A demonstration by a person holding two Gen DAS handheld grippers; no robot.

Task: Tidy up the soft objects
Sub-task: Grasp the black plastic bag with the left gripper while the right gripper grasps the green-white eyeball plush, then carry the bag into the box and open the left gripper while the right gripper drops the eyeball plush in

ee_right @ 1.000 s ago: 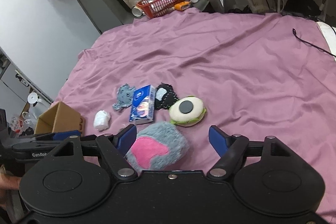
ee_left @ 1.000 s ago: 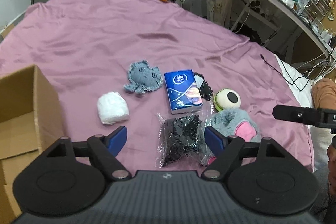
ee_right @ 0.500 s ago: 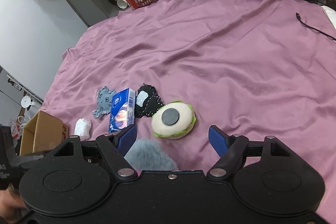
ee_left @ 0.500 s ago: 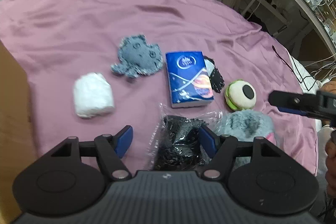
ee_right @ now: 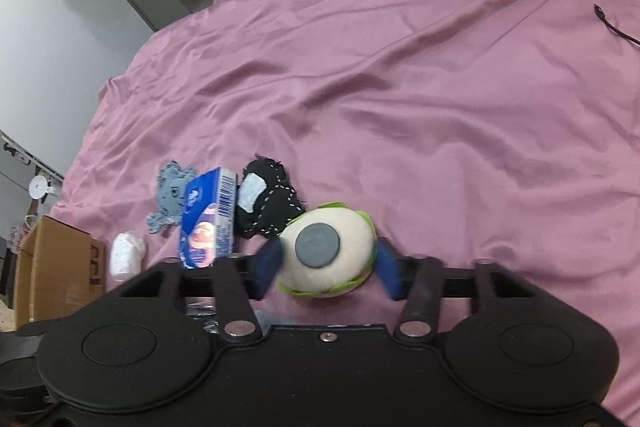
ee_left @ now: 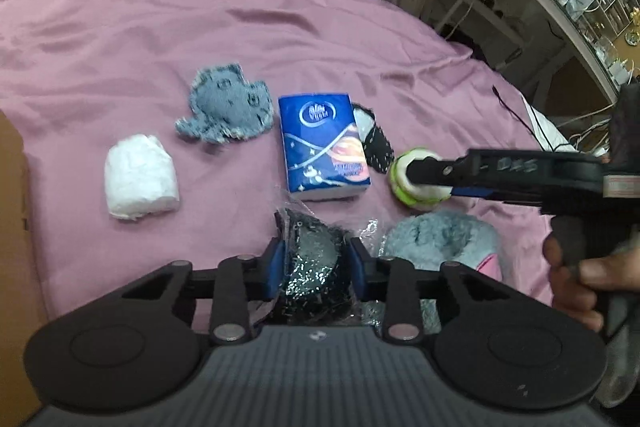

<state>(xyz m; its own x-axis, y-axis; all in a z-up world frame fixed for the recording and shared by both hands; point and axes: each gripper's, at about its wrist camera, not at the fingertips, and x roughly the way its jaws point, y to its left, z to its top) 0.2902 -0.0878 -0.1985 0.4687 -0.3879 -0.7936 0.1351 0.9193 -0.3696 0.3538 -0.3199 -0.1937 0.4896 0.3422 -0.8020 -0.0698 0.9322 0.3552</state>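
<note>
Both grippers have closed in since a second ago: the left gripper (ee_left: 316, 263) now pinches the crinkly clear bag of black sparkly stuff (ee_left: 314, 267) on the purple sheet (ee_right: 400, 87), and the right gripper (ee_right: 326, 267) hugs the round one-eyed green-and-cream plush (ee_right: 326, 255). Looks ready for lifting toward the cardboard box (ee_right: 52, 267).

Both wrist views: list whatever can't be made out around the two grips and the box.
- Brown cardboard box: interior unseen; the left view's edge crops it.
- Clear bag of black sequinned fabric: lower part behind the left gripper.
- Right gripper at the green-rimmed eyeball plush: fingers blurred, contact uncertain.
- Grey fluffy plush: shape cut off.
</note>
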